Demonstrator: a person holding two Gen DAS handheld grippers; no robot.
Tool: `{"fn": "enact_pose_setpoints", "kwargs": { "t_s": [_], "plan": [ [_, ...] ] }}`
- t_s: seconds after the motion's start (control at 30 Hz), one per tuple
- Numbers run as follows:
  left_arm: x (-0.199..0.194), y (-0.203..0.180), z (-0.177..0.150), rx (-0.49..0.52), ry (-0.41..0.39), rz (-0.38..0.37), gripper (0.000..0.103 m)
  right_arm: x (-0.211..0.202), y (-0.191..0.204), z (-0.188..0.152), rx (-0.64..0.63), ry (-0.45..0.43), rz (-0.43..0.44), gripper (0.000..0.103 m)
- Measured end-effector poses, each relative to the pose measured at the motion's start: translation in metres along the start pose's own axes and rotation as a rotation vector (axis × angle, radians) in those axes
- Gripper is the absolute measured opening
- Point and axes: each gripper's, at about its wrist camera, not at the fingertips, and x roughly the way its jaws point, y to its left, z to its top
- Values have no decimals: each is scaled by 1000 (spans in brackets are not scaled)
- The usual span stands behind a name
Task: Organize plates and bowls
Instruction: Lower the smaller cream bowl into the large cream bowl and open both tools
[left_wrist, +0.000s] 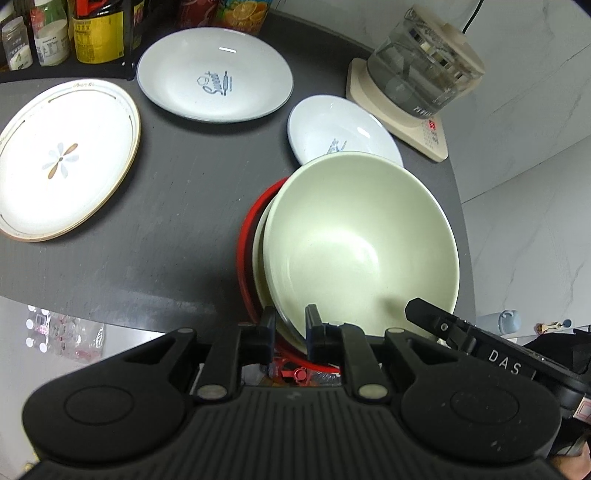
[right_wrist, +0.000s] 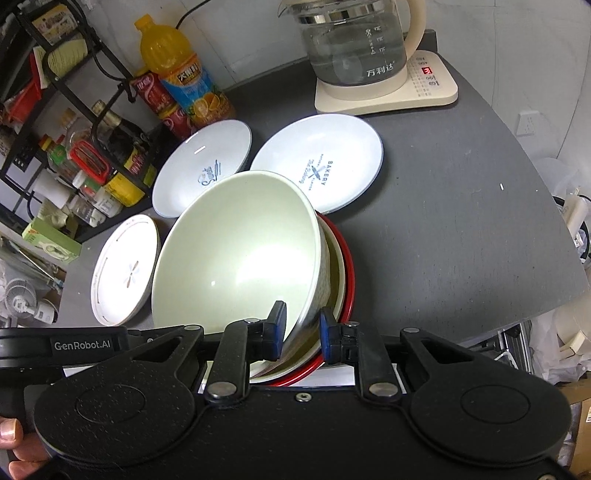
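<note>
A pale green bowl (left_wrist: 354, 236) (right_wrist: 240, 258) sits tilted on a stack of a cream bowl (left_wrist: 258, 258) (right_wrist: 338, 266) and a red bowl (left_wrist: 246, 236) (right_wrist: 350, 273) near the counter's front edge. My left gripper (left_wrist: 290, 325) is shut on the green bowl's near rim, one finger inside and one outside. My right gripper (right_wrist: 303, 326) is shut on the rim from the other side, with the bowl's wall between its blue pads. A flower plate (left_wrist: 62, 158) (right_wrist: 125, 269), a script-logo plate (left_wrist: 214, 74) (right_wrist: 207, 162) and a bakery plate (left_wrist: 332, 125) (right_wrist: 321, 158) lie flat behind.
A glass kettle (left_wrist: 421, 74) (right_wrist: 354, 40) on its cream base stands at the back right. A black rack (left_wrist: 127, 44) (right_wrist: 74, 147) with jars and bottles, an orange juice bottle (right_wrist: 177, 74) and red cans line the back left. The dark counter (left_wrist: 184, 206) (right_wrist: 461, 221) curves off to the right.
</note>
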Motion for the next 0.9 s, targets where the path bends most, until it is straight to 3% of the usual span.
{"fn": "enact_pose_setpoints", "kwargs": {
  "t_s": [0.53, 0.77, 0.9],
  "plan": [
    [-21, 9, 19, -6, -53, 42, 15, 9, 0, 8, -37, 55, -27, 20],
    [-26, 7, 26, -14, -69, 50, 15, -7, -9, 20, -34, 5, -17, 21],
    [-28, 4, 27, -10, -75, 56, 15, -5, -17, 25, -19, -8, -8, 9]
  ]
}}
